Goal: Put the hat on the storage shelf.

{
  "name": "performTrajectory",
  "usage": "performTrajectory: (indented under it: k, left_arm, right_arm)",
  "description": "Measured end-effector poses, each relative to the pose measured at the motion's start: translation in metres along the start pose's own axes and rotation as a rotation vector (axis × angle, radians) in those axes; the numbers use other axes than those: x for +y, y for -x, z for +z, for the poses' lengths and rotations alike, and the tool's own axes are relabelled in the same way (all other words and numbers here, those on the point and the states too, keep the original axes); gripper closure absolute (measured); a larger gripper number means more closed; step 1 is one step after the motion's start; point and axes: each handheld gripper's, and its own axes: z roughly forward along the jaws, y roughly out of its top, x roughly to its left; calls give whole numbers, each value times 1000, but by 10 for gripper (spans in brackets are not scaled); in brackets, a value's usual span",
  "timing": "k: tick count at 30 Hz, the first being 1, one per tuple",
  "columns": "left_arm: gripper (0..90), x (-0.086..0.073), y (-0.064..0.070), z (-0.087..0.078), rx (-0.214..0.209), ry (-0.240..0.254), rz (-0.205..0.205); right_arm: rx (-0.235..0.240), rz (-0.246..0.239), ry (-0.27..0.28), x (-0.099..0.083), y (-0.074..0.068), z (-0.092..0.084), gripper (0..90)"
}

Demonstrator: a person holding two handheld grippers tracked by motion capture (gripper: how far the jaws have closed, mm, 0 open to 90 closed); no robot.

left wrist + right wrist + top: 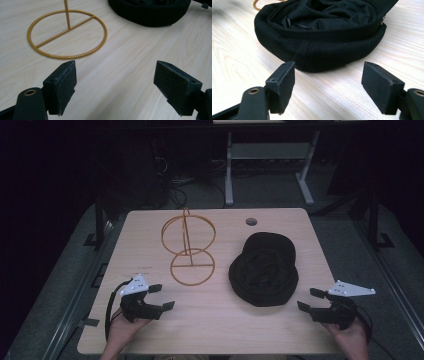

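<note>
A black cap (pixel 264 269) lies upside down on the right half of the wooden table (pixel 220 320), its lining facing up (pixel 324 15). A gold wire stand (pixel 189 251) with a ring base (pixel 67 35) and an upright ring stands left of it. My left gripper (pixel 162 296) rests near the front left, open, with bare table between its pads (pixel 62 85). My right gripper (pixel 310 299) sits at the front right, open and empty, pointing at the cap's rim just ahead of its fingertips (pixel 282 82).
A round cable hole (pixel 251 221) is in the table's far edge. Beyond the table stand a white desk frame (pixel 270 160) and dark floor with cables. Bare wood lies between the two grippers along the front.
</note>
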Motion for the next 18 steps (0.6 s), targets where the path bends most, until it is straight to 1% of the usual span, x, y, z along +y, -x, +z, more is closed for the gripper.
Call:
performTrajectory:
  k: [3, 6, 7, 8, 9, 10, 11, 12, 13, 14, 15, 16, 17, 18]
  left_arm:
    - [178, 4, 4, 4, -9, 3, 10]
    - [176, 11, 11, 9, -28, 6, 25]
    - [176, 17, 16, 14, -42, 7, 38]
    - [176, 17, 16, 14, -42, 7, 38]
    - [176, 25, 23, 20, -64, 12, 58]
    - [177, 29, 26, 23, -71, 10, 69]
    - [177, 31, 29, 25, -80, 10, 70]
    - [177, 31, 29, 25, -80, 10, 70]
    - [177, 36, 33, 30, -97, 10, 76]
    - [178, 38, 35, 32, -104, 10, 82]
    - [179, 44, 40, 39, -113, 7, 97]
    - [179, 44, 40, 39, -113, 7, 97]
    - [179, 47, 43, 42, -121, 7, 106]
    - [179, 52, 47, 50, -130, 8, 120]
  right_arm:
    - [1, -1, -2, 0, 0, 1, 258]
    - [3, -1, -4, 0, 0, 1, 257]
    - [4, 0, -4, 0, 0, 1, 256]
    - [4, 1, -4, 0, 0, 1, 256]
    - [4, 1, -2, 0, 0, 1, 256]
    - [4, 1, -1, 0, 0, 1, 255]
    - [4, 2, 0, 0, 1, 1, 254]
    - [4, 2, 0, 0, 1, 1, 254]
    - [4, 2, 0, 0, 1, 1, 254]
    - [5, 5, 0, 0, 1, 1, 254]
    - [6, 4, 1, 0, 1, 1, 252]
    - [6, 3, 2, 0, 1, 1, 253]
    - [7, 3, 2, 0, 0, 1, 252]
    - [7, 3, 2, 0, 0, 1, 252]
